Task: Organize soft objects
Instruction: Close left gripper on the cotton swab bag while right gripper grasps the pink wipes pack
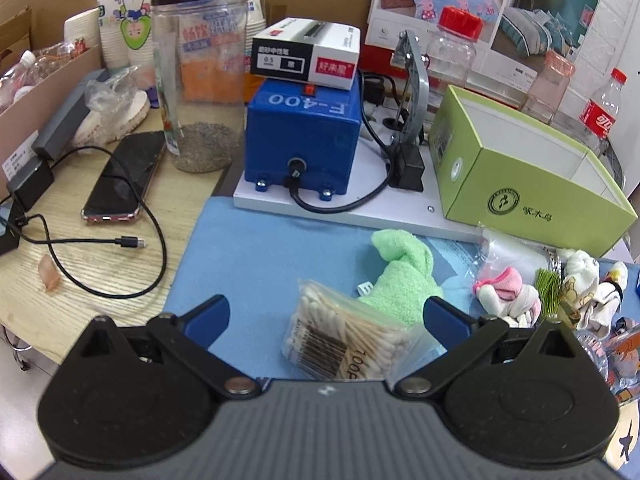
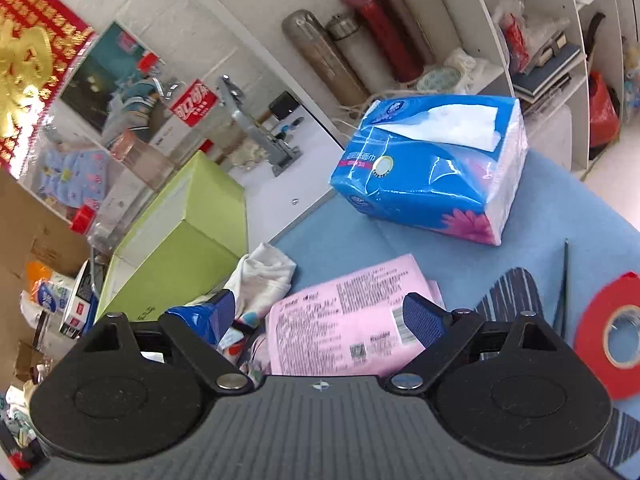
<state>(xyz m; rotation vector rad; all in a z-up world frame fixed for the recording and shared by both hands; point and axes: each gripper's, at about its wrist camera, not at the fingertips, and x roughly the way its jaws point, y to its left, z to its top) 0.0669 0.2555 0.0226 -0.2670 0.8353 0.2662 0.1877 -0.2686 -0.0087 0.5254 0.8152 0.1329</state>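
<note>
Soft green cloth (image 1: pixel 404 276) lies on my blue mat (image 1: pixel 256 248), just behind the cotton swab bag (image 1: pixel 344 336) framed by my released left hand-held gripper (image 1: pixel 326 316). Right of it, my right hand-held gripper (image 2: pixel 318 314) gapes over a pink package (image 2: pixel 344 316) beside white cloth (image 2: pixel 264 276).

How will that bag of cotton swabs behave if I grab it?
The bag of cotton swabs looks light and squashy. Its glossy plastic may slip between the left gripper's open fingers. The loose, crinkled film would probably sag, not hold shape.
</note>
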